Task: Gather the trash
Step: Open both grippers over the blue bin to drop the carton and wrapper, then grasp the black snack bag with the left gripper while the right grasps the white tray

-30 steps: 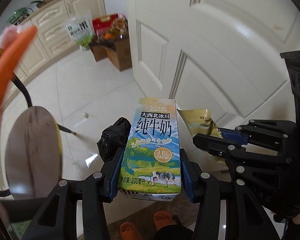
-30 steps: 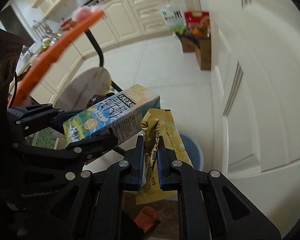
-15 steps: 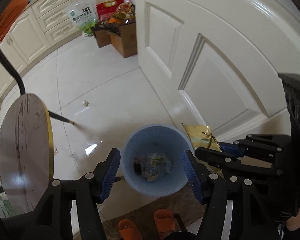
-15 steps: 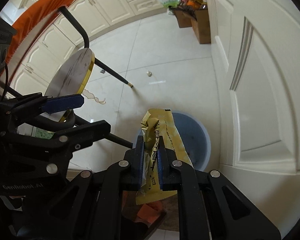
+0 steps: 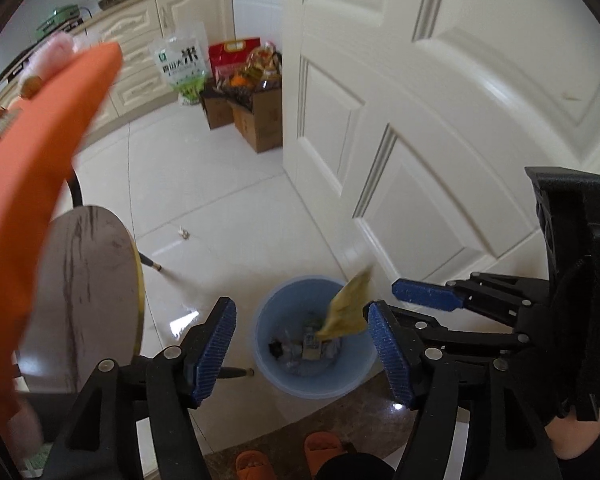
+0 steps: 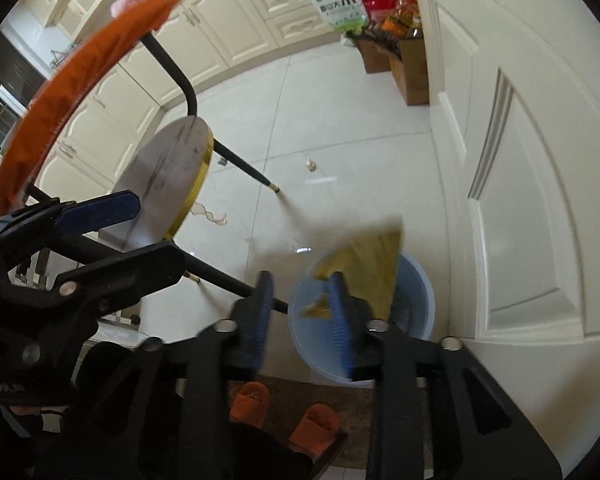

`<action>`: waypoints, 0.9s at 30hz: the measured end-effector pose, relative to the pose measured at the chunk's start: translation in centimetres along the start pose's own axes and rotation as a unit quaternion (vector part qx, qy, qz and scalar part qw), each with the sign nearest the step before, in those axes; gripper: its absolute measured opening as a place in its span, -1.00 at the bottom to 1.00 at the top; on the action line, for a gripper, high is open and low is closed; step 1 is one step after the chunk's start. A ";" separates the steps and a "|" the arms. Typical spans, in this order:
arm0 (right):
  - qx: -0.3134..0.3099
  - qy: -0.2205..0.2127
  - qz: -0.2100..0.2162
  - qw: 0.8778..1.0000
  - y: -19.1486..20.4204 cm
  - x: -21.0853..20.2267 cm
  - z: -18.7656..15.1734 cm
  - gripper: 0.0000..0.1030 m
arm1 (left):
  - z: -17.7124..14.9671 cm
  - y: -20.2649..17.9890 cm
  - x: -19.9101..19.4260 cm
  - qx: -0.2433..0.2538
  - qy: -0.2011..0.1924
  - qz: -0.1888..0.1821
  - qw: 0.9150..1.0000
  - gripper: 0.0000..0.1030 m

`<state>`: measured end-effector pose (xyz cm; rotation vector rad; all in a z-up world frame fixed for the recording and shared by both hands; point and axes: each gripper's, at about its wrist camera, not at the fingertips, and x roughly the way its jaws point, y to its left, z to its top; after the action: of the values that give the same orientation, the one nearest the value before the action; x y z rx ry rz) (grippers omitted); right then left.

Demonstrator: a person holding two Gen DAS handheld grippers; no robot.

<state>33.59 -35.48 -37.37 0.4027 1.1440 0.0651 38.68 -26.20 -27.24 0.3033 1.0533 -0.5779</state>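
Note:
A blue trash bin (image 5: 268,340) stands on the white tile floor by the door, with the milk carton (image 5: 310,344) and other scraps inside. It also shows in the right wrist view (image 6: 416,304). A yellow wrapper (image 5: 346,308) is in the air over the bin, blurred, free of any jaws; it shows in the right wrist view (image 6: 370,264) too. My left gripper (image 5: 304,348) is open and empty above the bin. My right gripper (image 6: 300,316) is open, just left of the wrapper, and also appears in the left wrist view (image 5: 404,304).
A white panelled door (image 5: 440,120) stands right of the bin. A round stool (image 5: 88,288) with black legs and an orange-backed chair (image 5: 32,168) are on the left. Cardboard boxes (image 5: 256,120) and food bags sit at the back. Orange slippers (image 5: 288,456) are below.
The left gripper let go of the milk carton, which now lies in the bin. The right gripper has opened and the yellow wrapper is falling toward the bin.

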 end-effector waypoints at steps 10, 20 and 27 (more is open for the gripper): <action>-0.045 -0.072 -0.025 0.996 6.4 -8.3 1.0 0.02 | -3.5 1.7 -11.4 -0.022 -0.088 -0.001 0.996 0.30; -0.141 -0.155 -0.022 0.978 18.2 -13.7 5.1 0.81 | -8.7 10.5 -24.7 -0.071 -0.222 0.065 0.970 0.70; -0.206 -0.141 0.004 0.968 26.6 -9.6 9.0 0.81 | -11.4 21.5 -26.5 -0.135 -0.218 0.147 0.955 0.73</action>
<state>41.67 -15.75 -16.71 0.0415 0.8192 0.2414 33.16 4.90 -10.07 0.0799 0.6302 -0.2103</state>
